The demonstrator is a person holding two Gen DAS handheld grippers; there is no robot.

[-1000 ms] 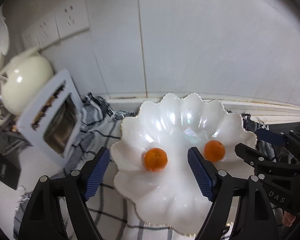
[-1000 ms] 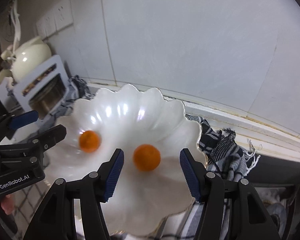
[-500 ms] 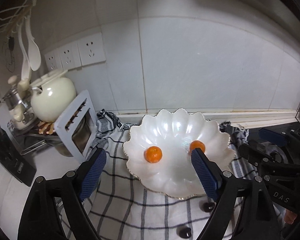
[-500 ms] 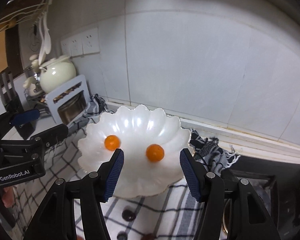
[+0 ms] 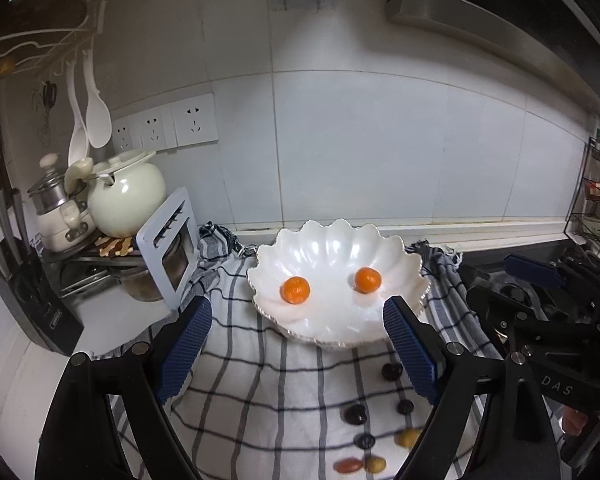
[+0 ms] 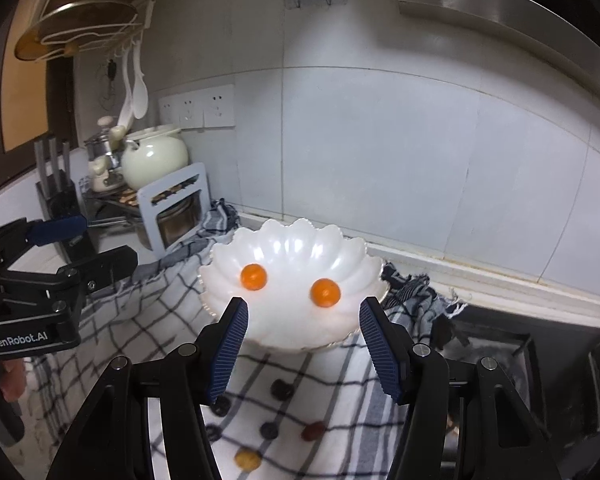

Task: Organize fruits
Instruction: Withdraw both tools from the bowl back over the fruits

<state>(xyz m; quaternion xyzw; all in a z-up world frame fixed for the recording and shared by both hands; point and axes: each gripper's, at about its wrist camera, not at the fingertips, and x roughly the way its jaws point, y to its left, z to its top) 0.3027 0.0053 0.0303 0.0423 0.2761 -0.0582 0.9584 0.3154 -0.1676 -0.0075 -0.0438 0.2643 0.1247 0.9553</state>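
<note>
Beyond the jaws sat 1 scalloped white bowl [image 5: 336,256] holding 2 oranges [image 5: 295,290]. Below the jaws, the checked cloth [image 5: 260,392] carried 4 dark fruits [image 5: 392,371], 2 yellow fruits [image 5: 408,437] and 1 reddish fruit [image 5: 348,465].

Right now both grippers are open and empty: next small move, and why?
Probably lower the right gripper onto the dark fruit nearest below the bowl and close on it. Two oranges already sit in the bowl, while several small fruits lie loose on the checked cloth. The left gripper is open too, so either could start.
</note>
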